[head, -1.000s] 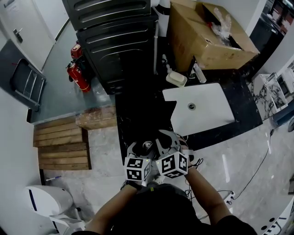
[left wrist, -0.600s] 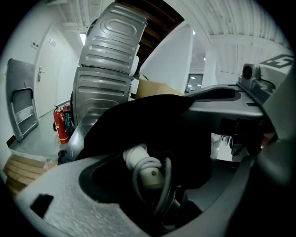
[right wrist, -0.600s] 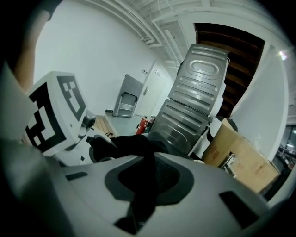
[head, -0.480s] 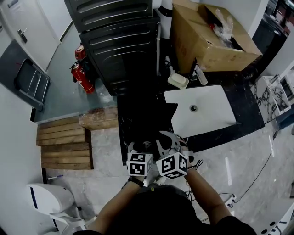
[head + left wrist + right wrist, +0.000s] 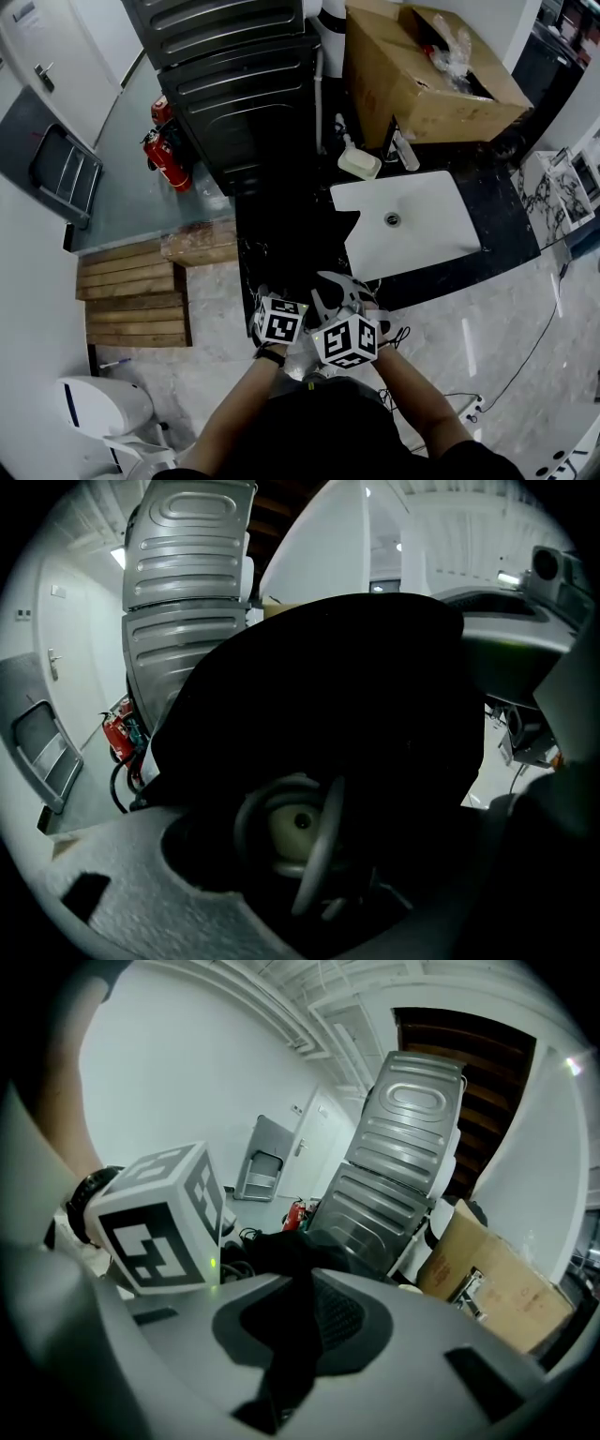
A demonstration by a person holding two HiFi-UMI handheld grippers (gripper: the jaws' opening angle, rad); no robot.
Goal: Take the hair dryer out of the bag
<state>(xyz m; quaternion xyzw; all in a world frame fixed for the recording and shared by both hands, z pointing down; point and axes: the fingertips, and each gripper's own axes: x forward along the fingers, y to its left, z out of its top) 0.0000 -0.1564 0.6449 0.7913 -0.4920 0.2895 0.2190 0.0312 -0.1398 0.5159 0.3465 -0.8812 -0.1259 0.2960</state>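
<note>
Bag (image 5: 328, 686) on counter (image 5: 281, 234) by sink (image 5: 427, 239): right tongs (image 5: 292, 1335) pinch it, left tongs (image 5: 328, 860), just spread, flank hair dryer (image 5: 295, 822).

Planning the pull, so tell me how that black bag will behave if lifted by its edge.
Probably floppy: the bag bunches in folds where the right tool pinches it. Likely it would sag rather than lift whole, with the hair dryer inside weighing it down.
</note>
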